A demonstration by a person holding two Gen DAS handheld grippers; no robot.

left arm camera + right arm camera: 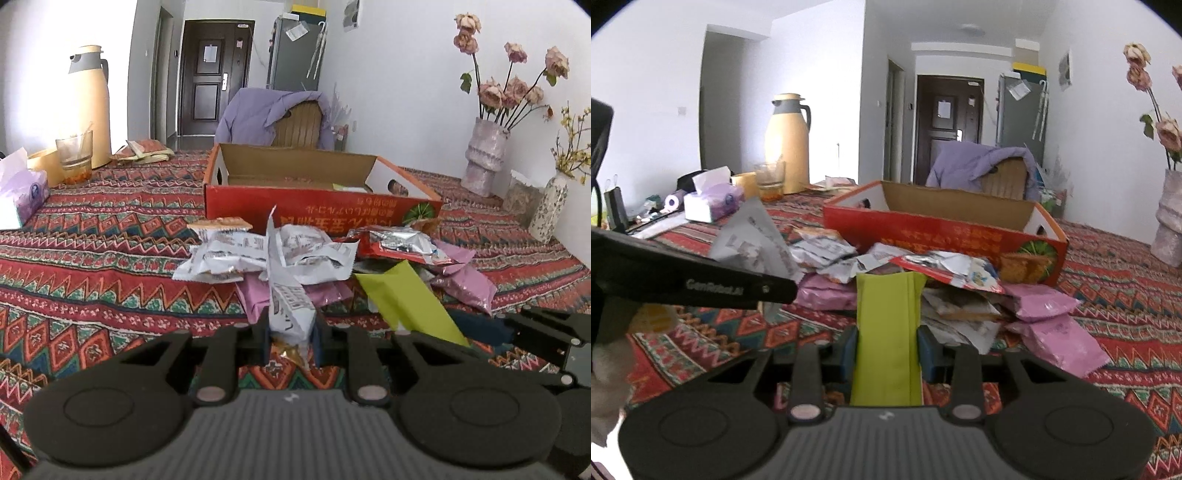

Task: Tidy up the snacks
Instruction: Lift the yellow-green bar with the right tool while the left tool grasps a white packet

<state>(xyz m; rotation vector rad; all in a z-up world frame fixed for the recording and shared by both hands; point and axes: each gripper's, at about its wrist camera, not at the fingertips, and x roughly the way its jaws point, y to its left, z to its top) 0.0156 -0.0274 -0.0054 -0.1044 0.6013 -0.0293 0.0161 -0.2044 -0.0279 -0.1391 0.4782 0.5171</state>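
1. The left gripper was clamped on a white snack packet, held above the heap of snacks in front of the red cardboard box.
2. The right gripper pinched a lime-green packet.
3. Both packets looked light, crinkly and slippery; gripping the flat sealed edge seemed safest, to avoid crushing the contents.

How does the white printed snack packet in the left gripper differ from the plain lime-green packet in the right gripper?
The white printed snack packet is crinkled and covered in dark print; the lime-green packet is smooth and plain. The white one is narrower and pinched to a twisted strip between the left gripper fingers; the green one lies flat and wide across the right gripper. Both are clamped, pointing toward the red cardboard box.
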